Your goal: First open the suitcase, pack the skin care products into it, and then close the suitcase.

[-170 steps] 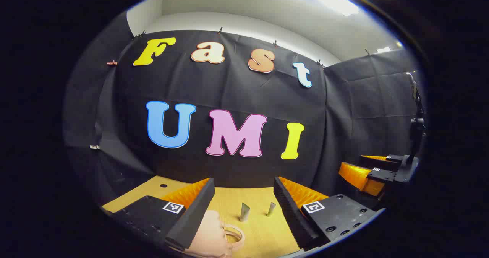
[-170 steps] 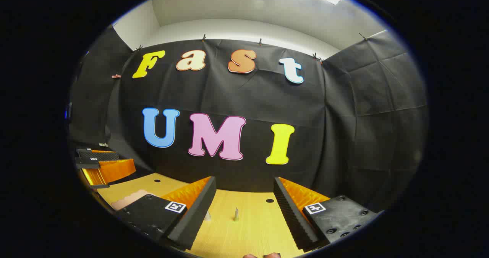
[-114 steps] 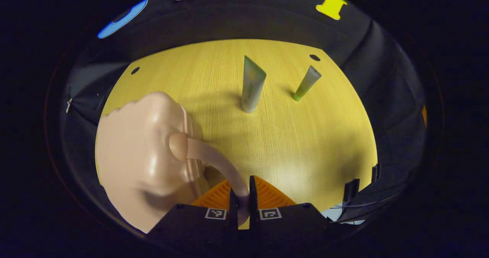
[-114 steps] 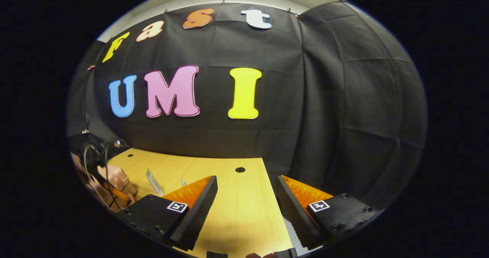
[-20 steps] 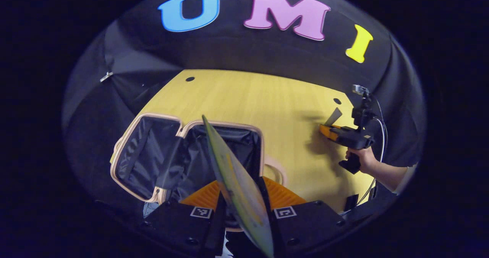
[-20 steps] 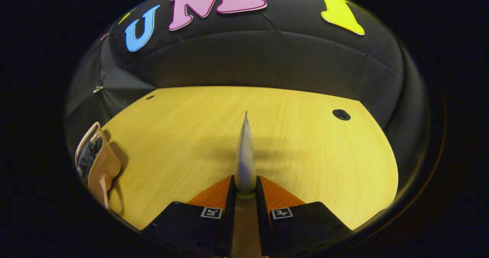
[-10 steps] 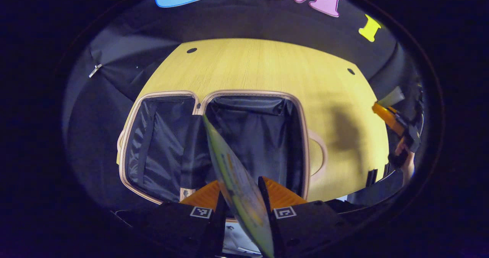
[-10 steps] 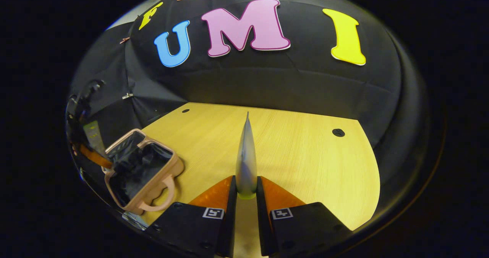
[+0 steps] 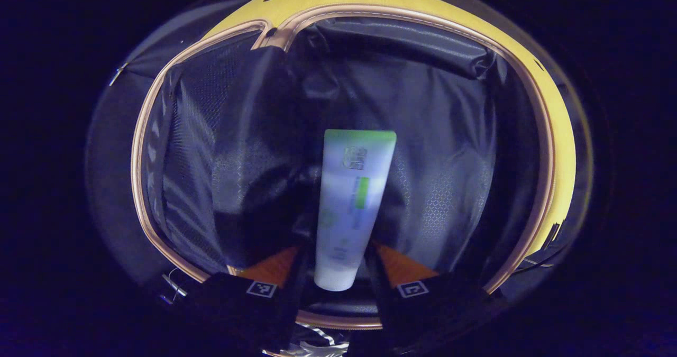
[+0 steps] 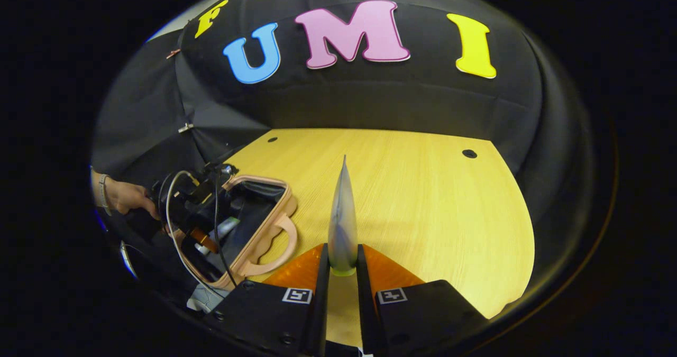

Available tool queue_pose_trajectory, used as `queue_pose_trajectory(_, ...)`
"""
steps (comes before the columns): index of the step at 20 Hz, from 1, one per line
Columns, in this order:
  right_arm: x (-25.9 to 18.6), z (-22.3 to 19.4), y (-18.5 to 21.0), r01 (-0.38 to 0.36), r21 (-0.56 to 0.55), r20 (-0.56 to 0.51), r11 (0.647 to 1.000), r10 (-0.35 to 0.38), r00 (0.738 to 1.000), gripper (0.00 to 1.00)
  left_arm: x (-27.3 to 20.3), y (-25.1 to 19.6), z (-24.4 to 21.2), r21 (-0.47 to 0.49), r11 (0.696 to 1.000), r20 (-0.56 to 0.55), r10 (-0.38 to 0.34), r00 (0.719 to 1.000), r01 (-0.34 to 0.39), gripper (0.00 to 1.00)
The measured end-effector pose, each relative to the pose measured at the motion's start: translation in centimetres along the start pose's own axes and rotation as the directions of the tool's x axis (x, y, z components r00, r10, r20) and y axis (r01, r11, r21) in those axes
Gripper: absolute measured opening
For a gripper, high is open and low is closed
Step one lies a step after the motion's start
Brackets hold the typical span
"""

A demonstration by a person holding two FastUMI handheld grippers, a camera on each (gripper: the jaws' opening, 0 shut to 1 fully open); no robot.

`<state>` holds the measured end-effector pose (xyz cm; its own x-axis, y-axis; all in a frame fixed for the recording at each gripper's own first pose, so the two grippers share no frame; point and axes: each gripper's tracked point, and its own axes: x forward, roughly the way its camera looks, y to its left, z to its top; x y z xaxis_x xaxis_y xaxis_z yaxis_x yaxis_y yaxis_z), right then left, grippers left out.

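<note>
Left claw (image 9: pixel 338 272) was parted, its tube (image 9: pixel 351 203) lying loose in the open suitcase (image 9: pixel 534 135), evidently just released. Right claw (image 10: pixel 342 272) pinched a second tube (image 10: pixel 342 214) above the tabletop (image 10: pixel 423 188), awaiting packing.

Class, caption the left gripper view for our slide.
Left gripper lowers a white-and-green tube into the open suitcase.

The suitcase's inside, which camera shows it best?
The left gripper view. It looks straight down into the open suitcase, so you see the dark lining and the green-and-white tube between the left gripper fingers. The right gripper view shows the suitcase small and off to the side, partly hidden by the left gripper.
</note>
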<state>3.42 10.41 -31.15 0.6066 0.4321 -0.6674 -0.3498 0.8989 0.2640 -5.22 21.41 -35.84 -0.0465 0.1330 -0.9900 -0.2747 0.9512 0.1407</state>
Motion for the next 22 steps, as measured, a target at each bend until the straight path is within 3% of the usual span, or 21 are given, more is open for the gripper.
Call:
queue_pose_trajectory(1,0.3,-0.2,1.0,-0.018,0.009,-0.017,1.000,0.018,1.000,0.30,-0.8,-0.5,0.5,0.016,0.999,0.060,-0.029,0.998,0.028,0.81)
queue_pose_trajectory(3,1.1,0.0,3.9,-0.066,0.035,-0.043,0.997,0.068,0.997,0.30,-3.6,-0.9,1.8,0.056,0.995,0.213,-0.098,0.972,0.088,0.82)
queue_pose_trajectory(6,2.6,-0.6,10.2,-0.170,0.103,-0.139,0.980,0.183,0.973,0.29,-8.3,2.6,3.2,0.096,0.993,0.396,-0.106,0.912,0.074,0.88)
queue_pose_trajectory(8,3.3,-0.6,14.8,-0.230,0.156,-0.196,0.960,0.259,0.946,0.29,-11.0,6.2,3.8,0.061,0.993,0.491,-0.115,0.864,0.098,0.89)
queue_pose_trajectory(10,3.8,-2.3,18.8,-0.231,0.244,-0.293,0.942,0.299,0.908,0.29,-13.1,10.7,3.7,-0.015,0.994,0.573,-0.082,0.815,0.110,0.89)
queue_pose_trajectory(12,5.0,-4.4,22.1,-0.209,0.325,-0.362,0.922,0.326,0.873,0.30,-14.4,15.7,3.0,-0.104,0.989,0.616,-0.016,0.788,0.101,0.90)
queue_pose_trajectory(14,6.4,-8.3,22.3,-0.109,0.315,-0.482,0.943,0.258,0.837,0.30,-15.1,20.9,1.7,-0.195,0.978,0.622,0.063,0.780,0.077,0.90)
queue_pose_trajectory(17,9.3,-11.5,22.4,0.027,0.307,-0.598,0.951,0.171,0.783,0.30,-15.6,26.8,0.3,-0.301,0.951,0.592,0.132,0.795,0.066,0.92)
queue_pose_trajectory(20,10.4,-12.2,22.2,0.121,0.313,-0.632,0.942,0.112,0.767,0.30,-13.2,31.4,0.0,-0.341,0.937,0.572,0.147,0.807,0.071,0.92)
queue_pose_trajectory(21,10.5,-11.9,22.6,0.119,0.326,-0.623,0.938,0.118,0.773,0.24,-12.5,32.5,0.3,-0.342,0.937,0.567,0.149,0.810,0.066,0.92)
queue_pose_trajectory(22,10.4,-11.5,22.7,0.106,0.329,-0.605,0.938,0.124,0.786,0.33,-11.9,33.3,0.9,-0.339,0.939,0.564,0.149,0.812,0.062,0.92)
